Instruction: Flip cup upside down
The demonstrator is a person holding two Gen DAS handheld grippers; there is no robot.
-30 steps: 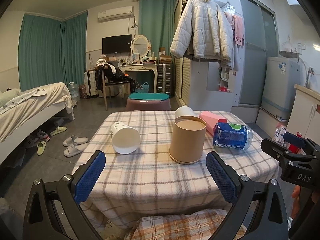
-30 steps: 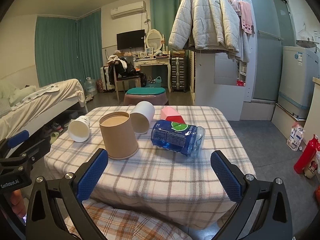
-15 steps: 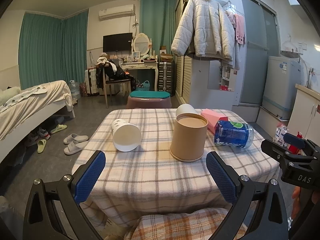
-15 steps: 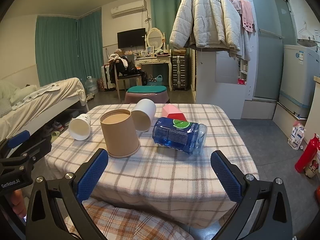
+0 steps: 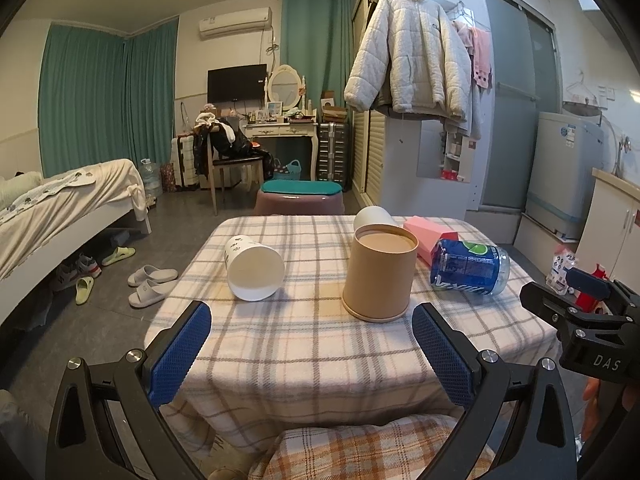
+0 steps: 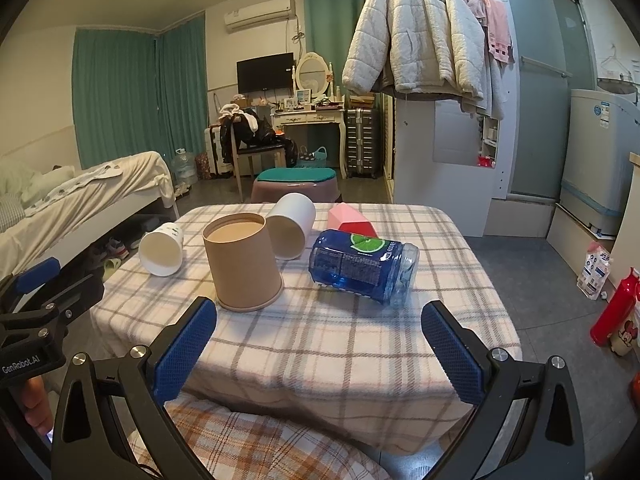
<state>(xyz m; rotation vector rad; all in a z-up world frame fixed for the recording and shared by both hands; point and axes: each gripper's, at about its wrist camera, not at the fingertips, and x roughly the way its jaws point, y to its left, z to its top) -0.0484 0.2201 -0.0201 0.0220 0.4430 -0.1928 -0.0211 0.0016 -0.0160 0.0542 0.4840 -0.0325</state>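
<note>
A tan paper cup stands rim down on the checked table; it also shows in the right wrist view. A white cup lies on its side to the left, also in the right wrist view. Another white cup lies on its side behind the tan one, partly hidden in the left wrist view. My left gripper is open and empty at the table's near edge. My right gripper is open and empty, short of the tan cup.
A blue plastic jar lies on its side right of the tan cup, with a pink box behind it. A stool stands beyond the table, a bed at left, a red bottle on the floor at right.
Both grippers have drawn back a little from the table, so the cups look slightly farther away. Nothing on the table has moved.
</note>
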